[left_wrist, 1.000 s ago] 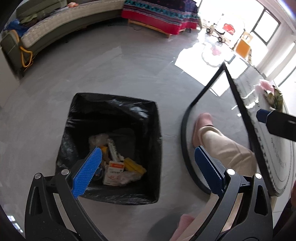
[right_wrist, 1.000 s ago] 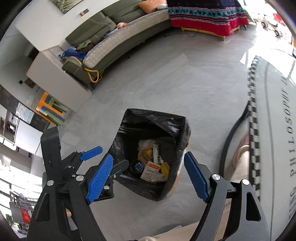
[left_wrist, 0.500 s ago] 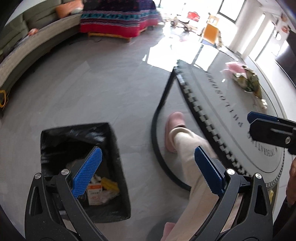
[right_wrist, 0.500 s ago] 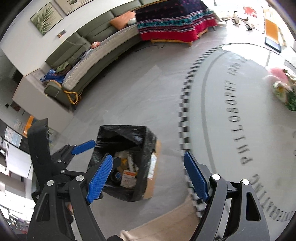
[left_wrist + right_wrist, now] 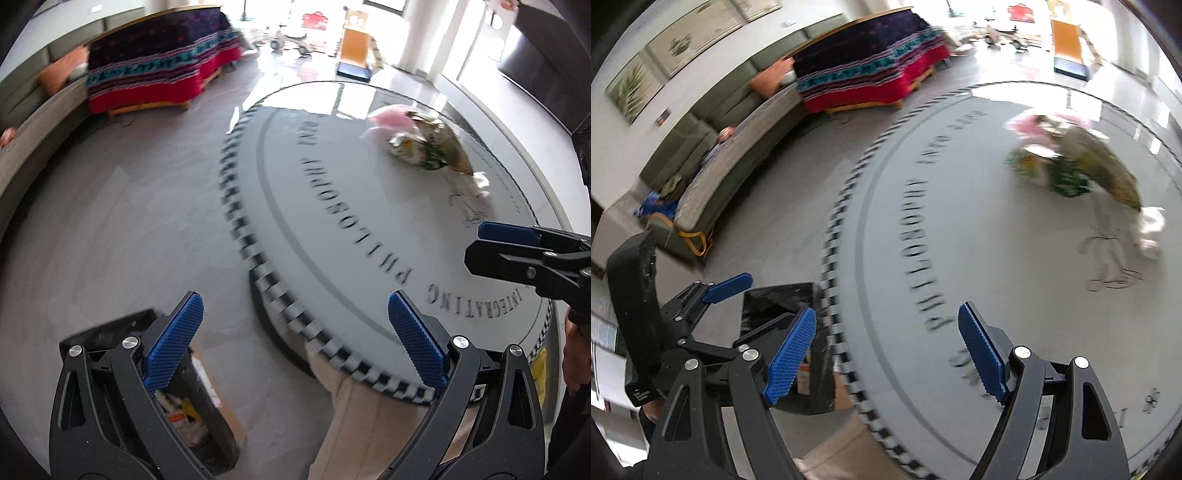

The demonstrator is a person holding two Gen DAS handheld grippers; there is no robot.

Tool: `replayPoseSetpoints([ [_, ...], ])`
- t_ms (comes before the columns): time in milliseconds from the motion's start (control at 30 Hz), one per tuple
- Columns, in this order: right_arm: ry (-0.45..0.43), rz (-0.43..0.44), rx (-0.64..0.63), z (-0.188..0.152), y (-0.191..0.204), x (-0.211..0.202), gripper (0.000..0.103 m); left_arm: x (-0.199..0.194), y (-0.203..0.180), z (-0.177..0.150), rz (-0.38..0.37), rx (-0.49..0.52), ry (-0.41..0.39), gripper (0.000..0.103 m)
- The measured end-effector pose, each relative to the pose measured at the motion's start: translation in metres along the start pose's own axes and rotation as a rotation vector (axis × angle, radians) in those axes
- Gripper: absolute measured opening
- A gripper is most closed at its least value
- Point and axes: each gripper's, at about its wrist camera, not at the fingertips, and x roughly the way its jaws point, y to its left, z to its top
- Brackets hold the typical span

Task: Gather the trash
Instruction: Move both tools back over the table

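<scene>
Wore beige trousers point(image 5: 354, 417); carried black-framed grippers with ribbed blue pads point(image 5: 173, 343) and silver screws point(image 5: 460, 341).

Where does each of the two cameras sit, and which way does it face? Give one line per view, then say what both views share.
Left wrist: sits on the left gripper, angled down over the round table edge; shows its own open fingers, the person's trouser leg and the right gripper.
Right wrist: sits on the right gripper, angled down across the table; shows its open fingers and the left gripper.
Shared: table, snack wrappers, black-lined bin, sofa.
</scene>
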Motion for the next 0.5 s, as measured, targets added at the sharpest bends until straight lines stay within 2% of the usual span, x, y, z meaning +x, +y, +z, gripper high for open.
replayPoseSetpoints([
  [167,-0.017,-0.055,0.064,0.006,-0.041,-0.012,0.08,0.011,-0.035,0.026,-0.023,0.082,0.006,0.097],
  [500,-0.047,-0.134,0.197,0.022,-0.127,-0.031,0.08,0.031,-0.097,0.074,-0.11,0.183,0.016,0.097],
])
